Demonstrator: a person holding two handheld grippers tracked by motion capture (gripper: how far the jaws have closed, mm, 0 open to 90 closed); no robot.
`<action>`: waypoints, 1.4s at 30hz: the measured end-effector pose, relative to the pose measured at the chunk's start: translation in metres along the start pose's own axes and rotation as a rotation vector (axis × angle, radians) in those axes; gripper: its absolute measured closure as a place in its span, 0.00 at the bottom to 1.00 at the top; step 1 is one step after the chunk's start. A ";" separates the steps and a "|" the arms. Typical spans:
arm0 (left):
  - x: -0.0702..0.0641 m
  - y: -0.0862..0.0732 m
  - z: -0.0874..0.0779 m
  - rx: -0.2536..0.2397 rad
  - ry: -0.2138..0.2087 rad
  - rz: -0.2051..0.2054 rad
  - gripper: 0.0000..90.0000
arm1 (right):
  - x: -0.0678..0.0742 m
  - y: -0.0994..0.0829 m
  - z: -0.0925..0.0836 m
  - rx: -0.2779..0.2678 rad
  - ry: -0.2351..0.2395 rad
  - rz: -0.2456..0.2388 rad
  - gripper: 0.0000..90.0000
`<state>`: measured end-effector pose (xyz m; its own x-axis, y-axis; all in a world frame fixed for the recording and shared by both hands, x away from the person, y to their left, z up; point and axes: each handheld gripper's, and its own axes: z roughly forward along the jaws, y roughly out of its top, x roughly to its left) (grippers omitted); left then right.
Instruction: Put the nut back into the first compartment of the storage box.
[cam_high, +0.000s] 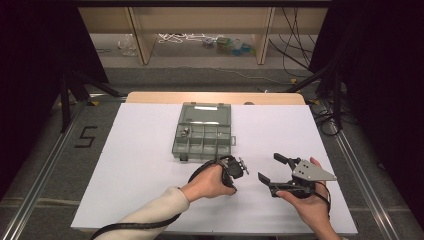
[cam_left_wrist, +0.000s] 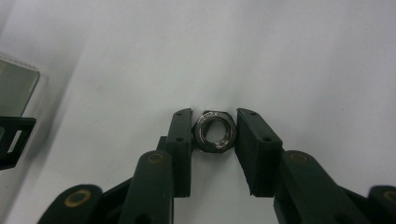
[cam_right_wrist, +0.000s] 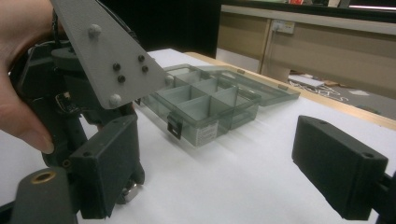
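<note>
My left gripper (cam_left_wrist: 214, 133) is pinched on the small shiny steel hex nut (cam_left_wrist: 215, 132) flat on the white table (cam_left_wrist: 280, 56): rigid, light, slick, so I'm clamping opposite flats, right gripper (cam_high: 272, 169) open

The left gripper (cam_high: 235, 172), held in the left hand (cam_high: 207, 184) at six o'clock in the high view, points down, its jaws narrowed. The right gripper (cam_high: 270, 168), in the right hand (cam_high: 307, 202) at four o'clock, lies level, jaws wide apart, aimed toward nine o'clock.
</note>
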<state>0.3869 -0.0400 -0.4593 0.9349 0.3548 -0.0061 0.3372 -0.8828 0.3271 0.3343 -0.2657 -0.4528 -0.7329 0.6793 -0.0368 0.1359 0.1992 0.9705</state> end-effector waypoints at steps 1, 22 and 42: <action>0.000 0.000 0.000 -0.001 0.001 -0.003 0.75 | 0.000 0.000 0.000 0.002 0.001 0.003 0.18; -0.002 -0.002 -0.002 -0.015 0.012 -0.014 0.78 | 0.000 0.000 0.000 -0.006 0.008 0.008 0.18; 0.005 -0.007 -0.022 -0.087 0.044 -0.063 0.78 | 0.000 0.000 0.000 -0.007 0.008 0.007 0.18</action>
<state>0.3867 -0.0250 -0.4413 0.9059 0.4233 0.0117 0.3821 -0.8290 0.4085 0.3345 -0.2655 -0.4531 -0.7370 0.6753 -0.0280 0.1367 0.1895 0.9723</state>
